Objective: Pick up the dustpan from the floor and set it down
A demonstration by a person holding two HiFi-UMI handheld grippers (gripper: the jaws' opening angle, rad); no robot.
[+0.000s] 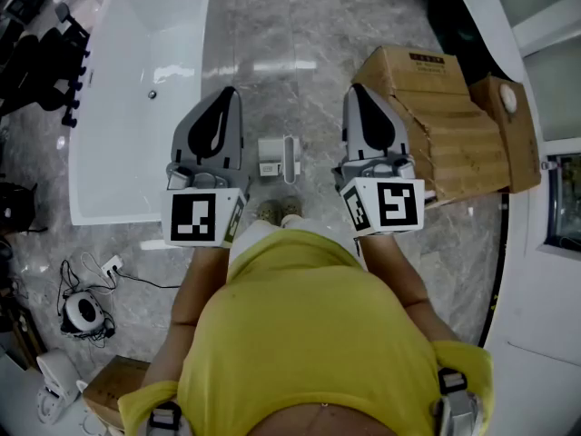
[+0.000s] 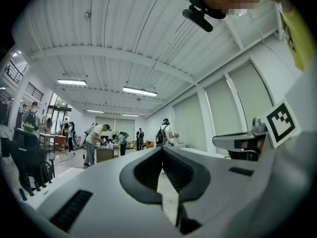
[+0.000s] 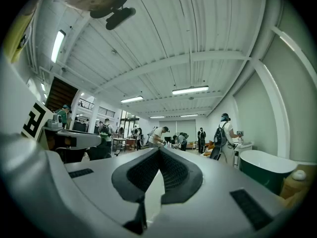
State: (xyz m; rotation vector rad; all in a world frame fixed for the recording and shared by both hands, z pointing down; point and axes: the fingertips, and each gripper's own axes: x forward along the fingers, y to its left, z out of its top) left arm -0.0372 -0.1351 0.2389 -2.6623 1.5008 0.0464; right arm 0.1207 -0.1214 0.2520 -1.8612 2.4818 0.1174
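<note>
White dustpan (image 1: pixel 280 158) on grey floor (image 1: pixel 272 44)

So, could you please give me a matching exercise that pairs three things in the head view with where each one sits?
Things:
1. bathtub
2. dustpan
3. cardboard box

Places:
A. on the floor in the middle, just ahead of the shoes
B. at the view's right
C. at the view's left

Pairs: 1-C, 2-A, 3-B.

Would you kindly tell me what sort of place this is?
Probably a large open hall, perhaps a showroom or workshop: a freestanding white bathtub on a marble floor, cardboard boxes nearby, and people at work under strip lights.
</note>
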